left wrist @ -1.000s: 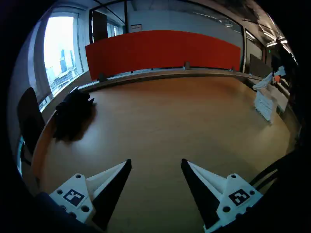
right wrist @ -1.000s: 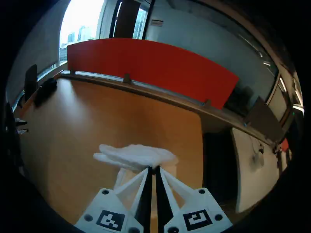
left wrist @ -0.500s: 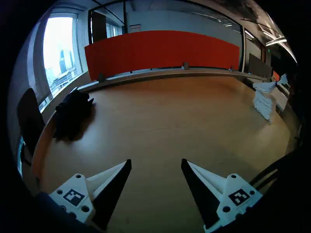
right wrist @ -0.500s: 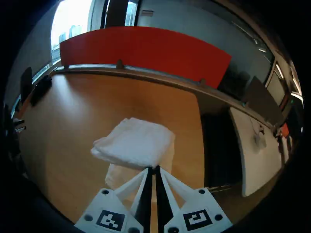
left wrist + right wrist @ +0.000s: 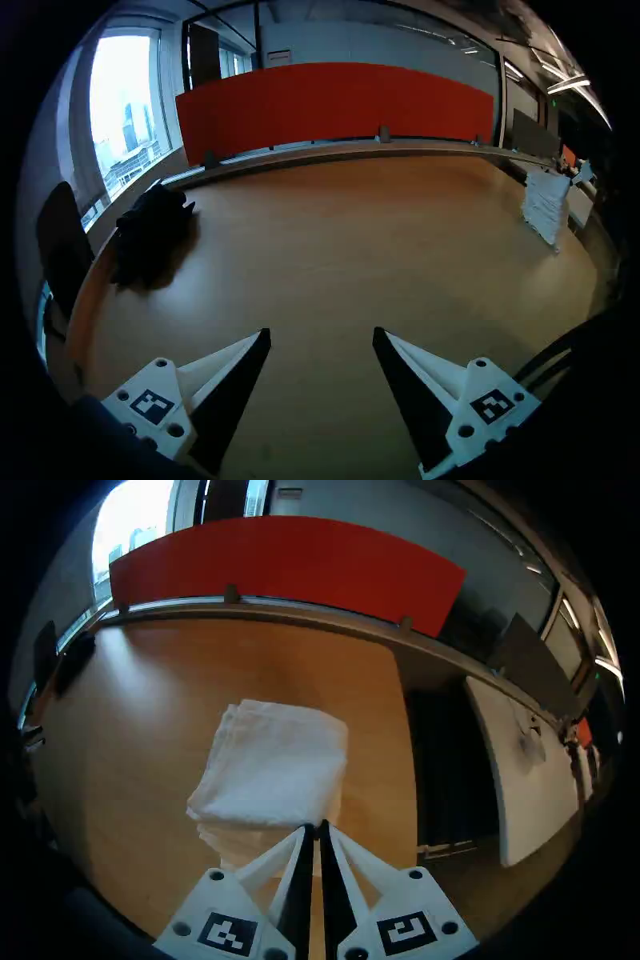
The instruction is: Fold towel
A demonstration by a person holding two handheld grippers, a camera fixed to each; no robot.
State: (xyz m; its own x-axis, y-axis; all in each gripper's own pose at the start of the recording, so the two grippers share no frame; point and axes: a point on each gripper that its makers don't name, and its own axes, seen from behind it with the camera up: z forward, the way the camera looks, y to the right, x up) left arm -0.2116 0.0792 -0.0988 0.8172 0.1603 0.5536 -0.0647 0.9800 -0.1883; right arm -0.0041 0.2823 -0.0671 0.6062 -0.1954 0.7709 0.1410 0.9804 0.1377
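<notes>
Right gripper clamps the towel by its near edge, lower centre; left gripper gapes empty. Fold looks laid, so next, release cleanly.

The left gripper has two white plastic fingers, wedge-shaped and tapering to sharp tips. Their inner faces are lined with black pads. Each white base carries a square black-and-white marker, with small round holes set around it. The right gripper is built the same way: white angular finger bodies with open triangular cut-outs, thin black inner strips, a square black-and-white marker on each base, and dark round holes near the markers' corners.
</notes>
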